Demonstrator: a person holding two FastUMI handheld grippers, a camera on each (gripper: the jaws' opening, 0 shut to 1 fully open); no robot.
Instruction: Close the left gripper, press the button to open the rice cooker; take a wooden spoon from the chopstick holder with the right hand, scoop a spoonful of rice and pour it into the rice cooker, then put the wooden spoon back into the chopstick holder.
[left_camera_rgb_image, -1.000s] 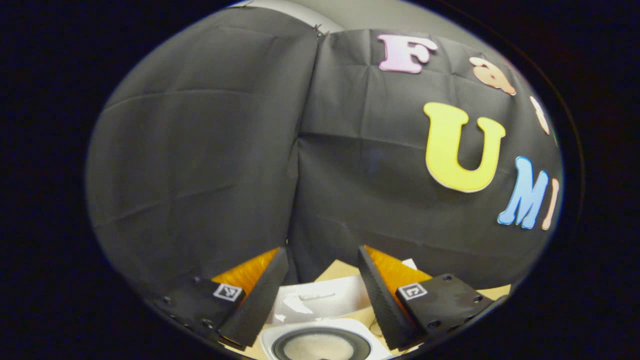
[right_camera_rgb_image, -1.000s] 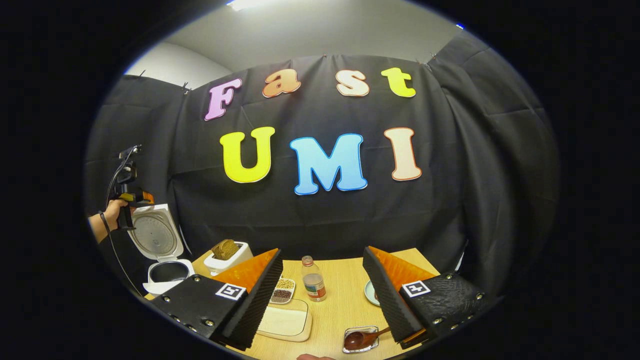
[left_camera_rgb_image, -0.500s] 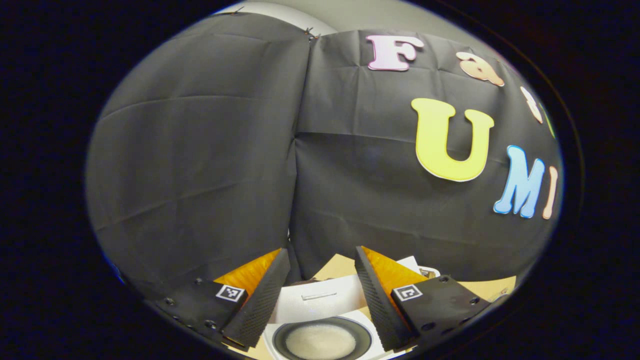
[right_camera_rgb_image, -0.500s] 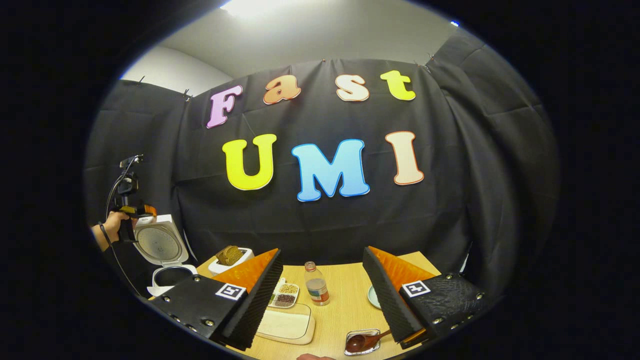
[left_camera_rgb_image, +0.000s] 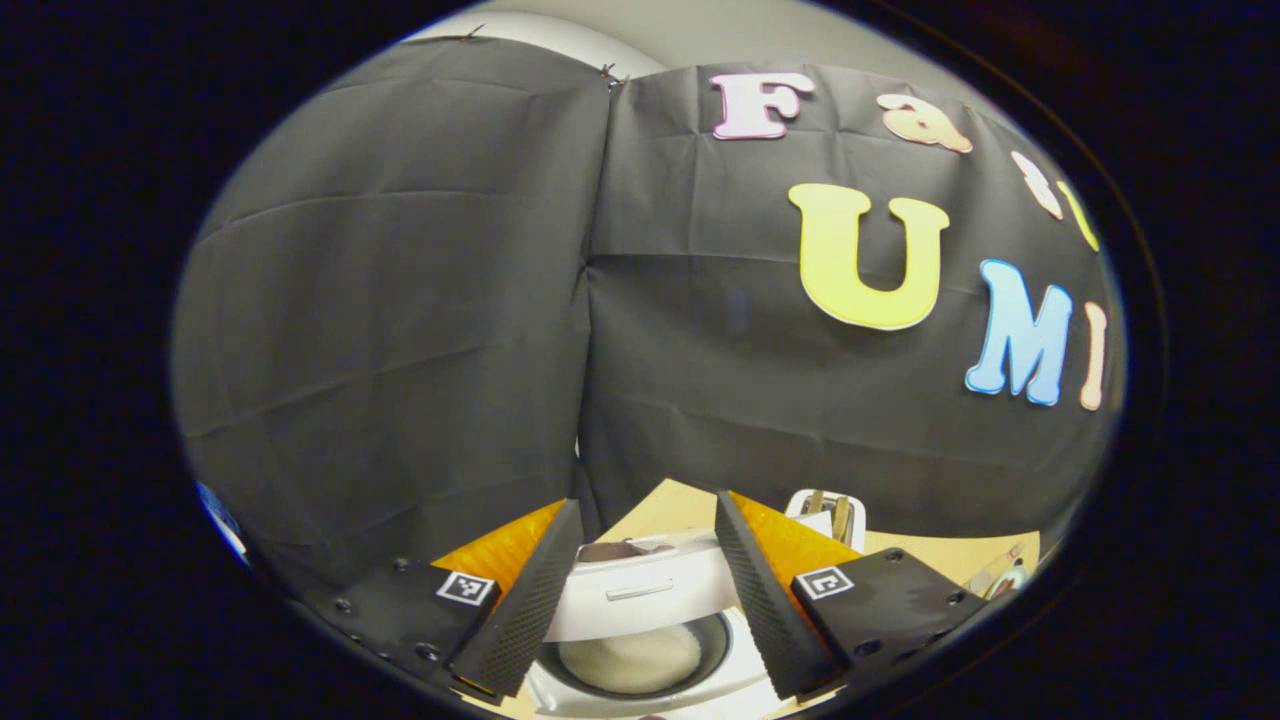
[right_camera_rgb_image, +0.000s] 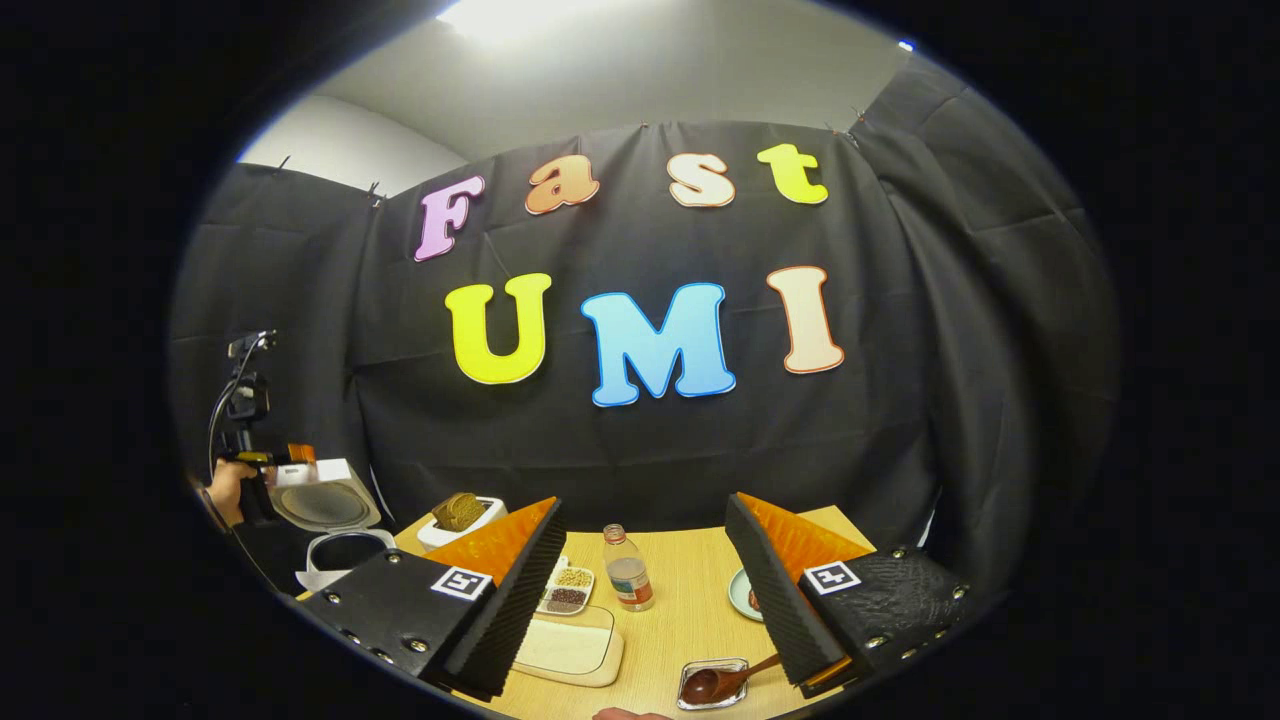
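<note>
Overhead, left tongs (left_camera_rgb_image: 640, 585) gape above rice cooker (left_camera_rgb_image: 640, 655); right tongs (right_camera_rgb_image: 645, 590) open, empty. Risk: half-raised lid (left_camera_rgb_image: 640, 595) drops, blocking rice.

White rice cooker (left_camera_rgb_image: 640, 640) half-shut, seemingly rice inside.

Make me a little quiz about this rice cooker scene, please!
1. True or false: the right gripper is squeezing the wooden spoon.
2. What lies inside the rice cooker? A) white rice B) brown beans C) a bottle
3. Fill in: the left gripper has its two fingers ___ (open or shut).

Key
1. False. The spoon rests in a small clear dish, and the fingers stand wide apart.
2. A
3. open
</note>
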